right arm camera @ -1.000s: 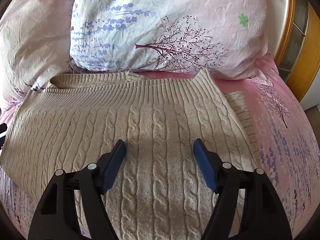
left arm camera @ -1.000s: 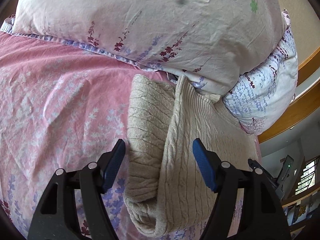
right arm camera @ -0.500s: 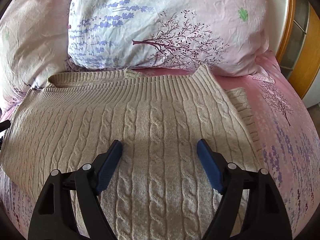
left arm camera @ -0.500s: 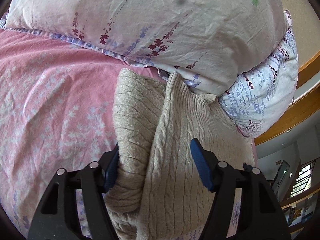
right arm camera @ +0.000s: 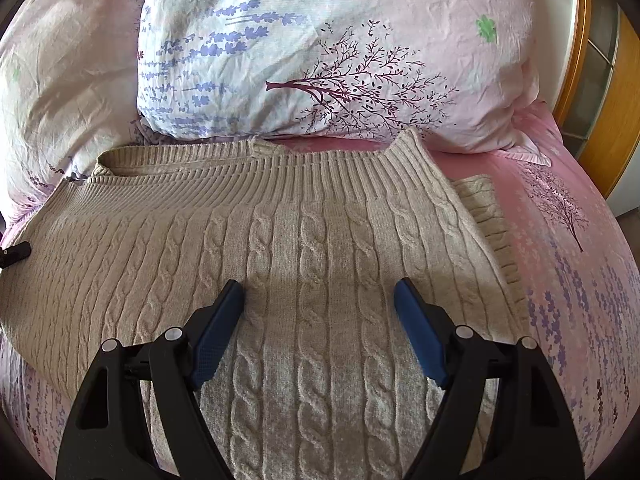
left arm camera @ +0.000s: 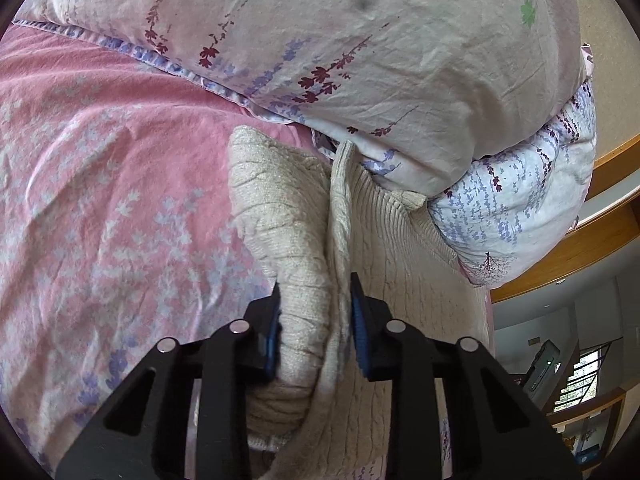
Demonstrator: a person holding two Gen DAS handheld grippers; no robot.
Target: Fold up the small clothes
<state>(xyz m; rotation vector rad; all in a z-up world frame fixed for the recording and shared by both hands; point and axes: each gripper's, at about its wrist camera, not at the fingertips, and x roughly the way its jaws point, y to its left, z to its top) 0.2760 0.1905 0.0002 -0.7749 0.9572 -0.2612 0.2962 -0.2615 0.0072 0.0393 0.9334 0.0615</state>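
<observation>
A beige cable-knit sweater lies flat on the pink floral bedsheet, its ribbed hem towards the pillows. In the left wrist view the sweater's body lies to the right and its sleeve runs along its left edge. My left gripper is shut on the bunched sleeve and the sweater's edge. My right gripper is open, hovering just above the middle of the sweater, holding nothing. A tip of the left gripper shows at the sweater's far left edge.
Two floral pillows lie right behind the sweater and touch its hem. A wooden bed frame stands at the right. The pink sheet stretches to the left of the sweater.
My left gripper moved forward onto the sleeve and closed on it. My right gripper stayed open and drew back slightly over the sweater.
</observation>
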